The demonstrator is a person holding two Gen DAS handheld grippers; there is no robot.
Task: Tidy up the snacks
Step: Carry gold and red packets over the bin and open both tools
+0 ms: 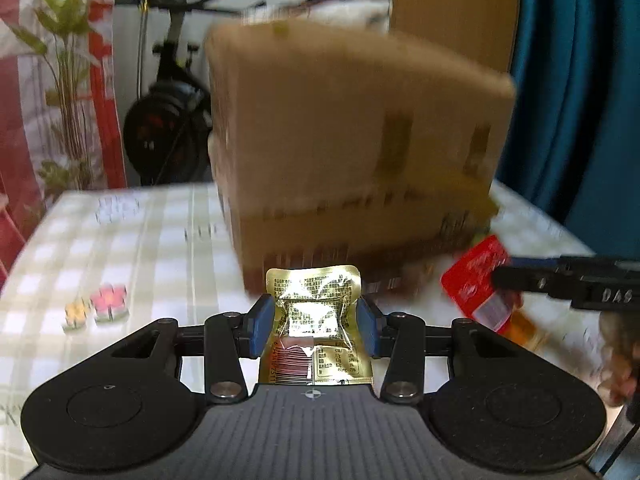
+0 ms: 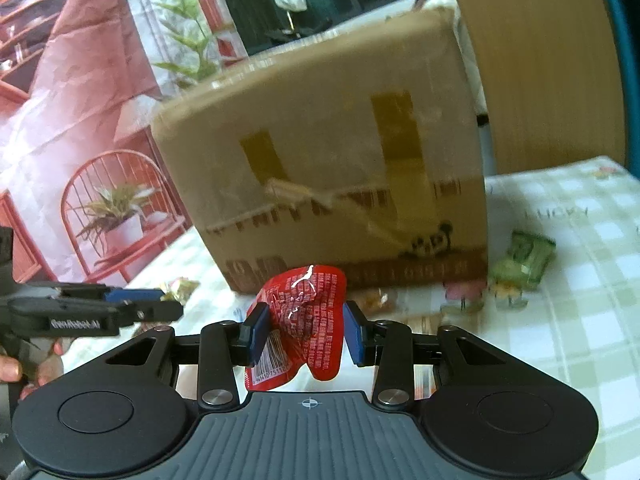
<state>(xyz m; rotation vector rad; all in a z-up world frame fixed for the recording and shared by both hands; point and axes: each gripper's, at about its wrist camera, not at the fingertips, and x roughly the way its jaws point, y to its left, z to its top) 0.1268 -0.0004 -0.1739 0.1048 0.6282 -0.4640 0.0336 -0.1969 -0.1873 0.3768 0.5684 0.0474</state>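
My left gripper (image 1: 316, 320) is shut on a gold foil snack packet (image 1: 316, 312) and holds it above the table, in front of a brown cardboard box (image 1: 352, 140). My right gripper (image 2: 304, 328) is shut on a red snack packet (image 2: 308, 320), also in front of the box (image 2: 320, 160). In the left wrist view the right gripper (image 1: 496, 280) comes in from the right with the red packet (image 1: 476, 280). In the right wrist view the left gripper (image 2: 168, 300) shows side-on at the left.
A green snack packet (image 2: 524, 256) lies on the checked tablecloth (image 2: 580, 300) right of the box. Small wrapped snacks (image 2: 372, 300) lie at the box's foot. An orange packet (image 1: 524, 328) lies under the right gripper. Behind the table stand an exercise bike (image 1: 168, 112) and plants (image 1: 68, 60).
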